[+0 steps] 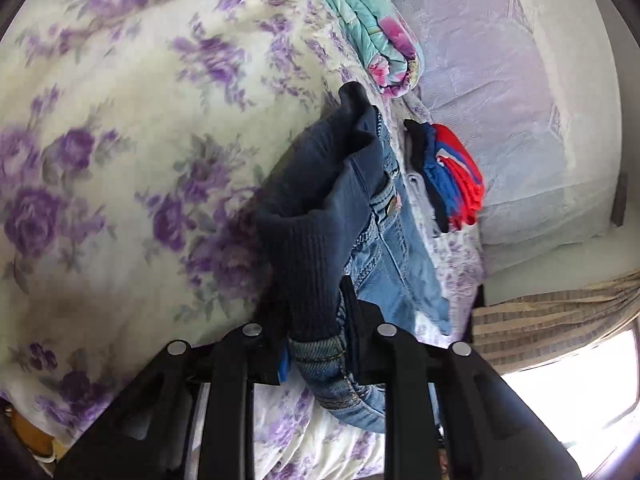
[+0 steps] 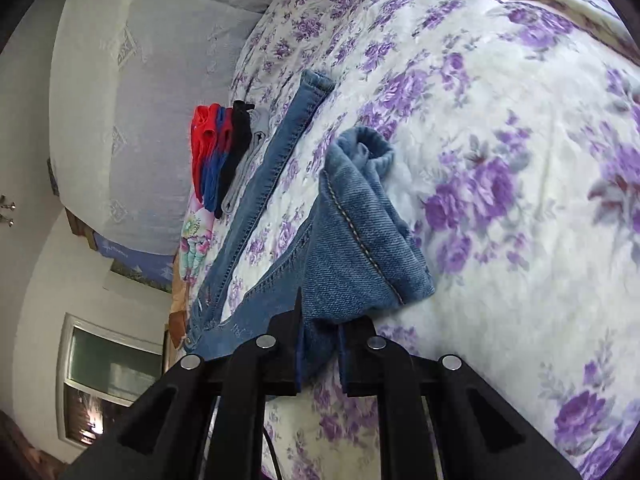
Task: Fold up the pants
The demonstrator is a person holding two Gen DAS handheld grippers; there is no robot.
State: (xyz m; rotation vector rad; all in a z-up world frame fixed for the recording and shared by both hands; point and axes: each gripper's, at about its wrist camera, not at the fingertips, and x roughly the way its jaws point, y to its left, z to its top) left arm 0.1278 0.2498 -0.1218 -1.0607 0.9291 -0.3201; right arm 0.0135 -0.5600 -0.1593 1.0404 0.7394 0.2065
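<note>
Blue jeans (image 1: 384, 248) lie on a bed with purple flowers. My left gripper (image 1: 316, 344) is shut on their waist end, where a dark ribbed knit band (image 1: 312, 240) bunches up above the fingers. A metal button (image 1: 390, 210) shows beside the band. In the right wrist view my right gripper (image 2: 320, 344) is shut on a gathered fold of one denim leg (image 2: 360, 232), whose cuff (image 2: 368, 144) curls up beyond it. The other leg (image 2: 264, 184) stretches flat towards the head of the bed.
A small stack of folded red, blue and black clothes (image 1: 452, 176) (image 2: 216, 156) sits beside the jeans. A folded floral quilt (image 1: 372, 28) and a pale lavender pillow (image 1: 520, 100) lie at the head. A striped curtain (image 1: 560, 320) and a window (image 2: 112, 364) border the bed.
</note>
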